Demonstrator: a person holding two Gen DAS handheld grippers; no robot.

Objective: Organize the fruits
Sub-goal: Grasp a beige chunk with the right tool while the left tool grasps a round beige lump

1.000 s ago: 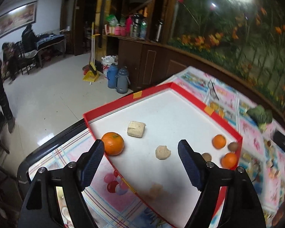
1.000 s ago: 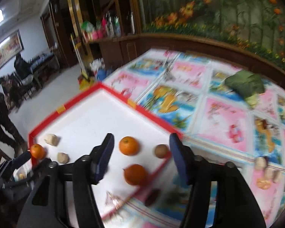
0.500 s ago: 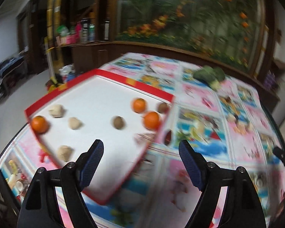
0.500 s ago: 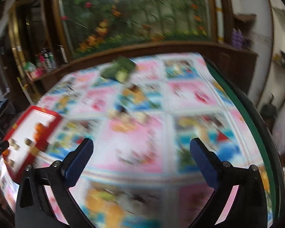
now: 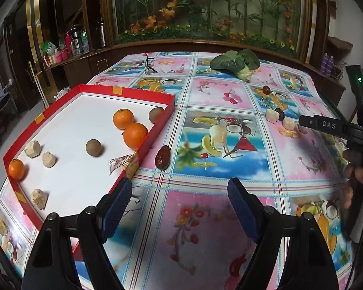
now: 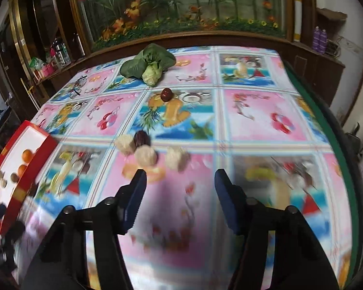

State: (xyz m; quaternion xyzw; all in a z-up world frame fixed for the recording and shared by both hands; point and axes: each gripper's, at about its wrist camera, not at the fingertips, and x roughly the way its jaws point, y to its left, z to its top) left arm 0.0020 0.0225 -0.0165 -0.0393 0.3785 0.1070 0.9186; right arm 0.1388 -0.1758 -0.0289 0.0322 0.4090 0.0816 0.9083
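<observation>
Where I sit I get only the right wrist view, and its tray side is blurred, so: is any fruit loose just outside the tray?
Observer: Yes. A dark date lies on the cloth, close outside the tray wall, near two oranges.
Operator: Is the left gripper holding anything?
Observer: No. The left gripper is open and empty, over the cloth, short of the date.
Operator: Anything in the tray's far corner by that wall?
Observer: A brown round fruit sits there, against the wall.
</observation>
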